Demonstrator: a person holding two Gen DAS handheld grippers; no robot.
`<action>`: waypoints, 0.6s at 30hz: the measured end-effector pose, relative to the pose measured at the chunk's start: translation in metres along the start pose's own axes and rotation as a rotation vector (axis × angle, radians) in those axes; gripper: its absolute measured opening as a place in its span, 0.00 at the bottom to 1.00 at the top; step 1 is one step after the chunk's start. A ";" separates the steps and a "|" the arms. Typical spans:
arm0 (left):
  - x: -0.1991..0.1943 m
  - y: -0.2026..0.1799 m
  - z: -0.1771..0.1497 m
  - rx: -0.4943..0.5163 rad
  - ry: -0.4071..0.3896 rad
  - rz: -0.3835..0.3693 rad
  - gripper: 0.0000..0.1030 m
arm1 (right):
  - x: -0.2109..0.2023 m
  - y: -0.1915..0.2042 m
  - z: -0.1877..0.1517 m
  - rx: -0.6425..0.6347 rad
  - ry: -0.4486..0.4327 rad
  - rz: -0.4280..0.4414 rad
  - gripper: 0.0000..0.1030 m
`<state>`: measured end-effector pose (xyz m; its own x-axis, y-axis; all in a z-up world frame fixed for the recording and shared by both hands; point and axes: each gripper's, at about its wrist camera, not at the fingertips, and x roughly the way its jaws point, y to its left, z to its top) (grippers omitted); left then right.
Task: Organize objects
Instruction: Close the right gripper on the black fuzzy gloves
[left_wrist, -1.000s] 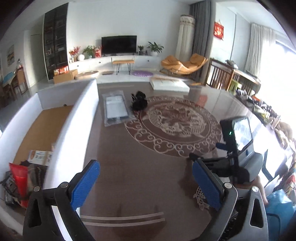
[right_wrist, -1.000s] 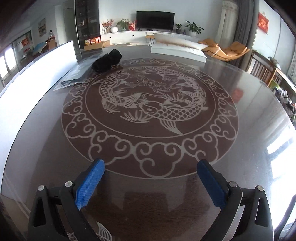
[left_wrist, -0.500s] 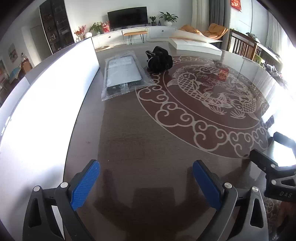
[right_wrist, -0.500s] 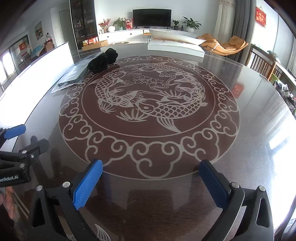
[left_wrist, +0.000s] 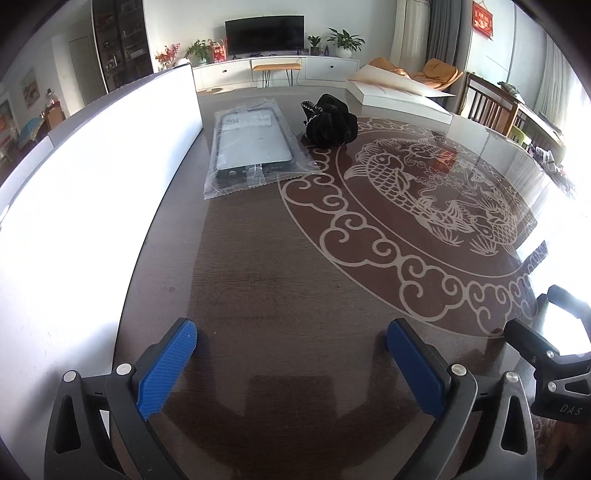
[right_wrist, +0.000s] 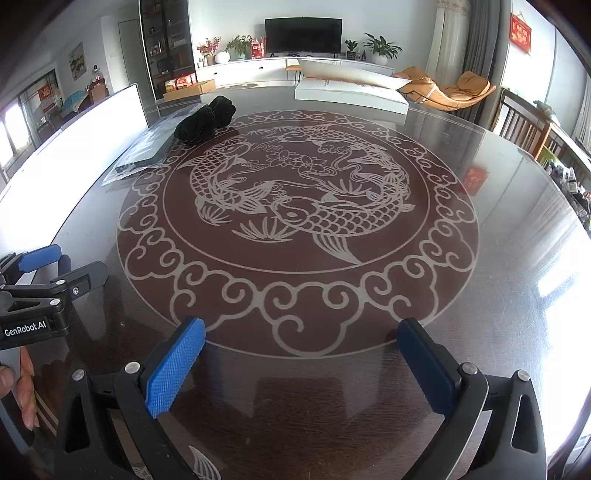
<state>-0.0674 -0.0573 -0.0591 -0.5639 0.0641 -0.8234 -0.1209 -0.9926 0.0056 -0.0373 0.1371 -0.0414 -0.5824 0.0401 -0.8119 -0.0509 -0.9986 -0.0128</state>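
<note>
Presently, stock on bench (left_wrist: 258, 280):
Sealed packet (left_wrist: 255, 146): flat, far end, beside white box wall (left_wrist: 92, 192).
Black bundle (left_wrist: 330, 122): just right of packet.
Left gripper (left_wrist: 291, 363): fingers wide, empty.
Right gripper (right_wrist: 301, 365): fingers wide, empty.
Advice: approach the packet low, pinch one edge.

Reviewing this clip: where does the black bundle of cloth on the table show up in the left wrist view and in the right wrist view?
Left wrist: black cloth bundle sits upper centre, just right of the plastic-wrapped package, at the fish medallion's far edge.
Right wrist: the bundle sits upper left, at the medallion's far-left rim, package to its left.
Shared landmark: the television on the far wall.
</note>
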 end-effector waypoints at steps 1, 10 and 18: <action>-0.001 0.000 0.000 0.000 0.000 0.000 1.00 | 0.000 -0.001 0.000 0.000 0.000 0.000 1.00; -0.001 0.000 -0.001 0.000 -0.001 0.000 1.00 | 0.018 0.011 0.027 -0.069 0.061 0.065 1.00; -0.002 0.000 -0.002 0.000 -0.001 0.000 1.00 | 0.063 0.052 0.171 0.005 0.014 0.230 0.99</action>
<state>-0.0650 -0.0574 -0.0584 -0.5647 0.0644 -0.8228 -0.1211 -0.9926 0.0053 -0.2156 0.0934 0.0067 -0.5682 -0.1887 -0.8010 0.0773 -0.9813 0.1764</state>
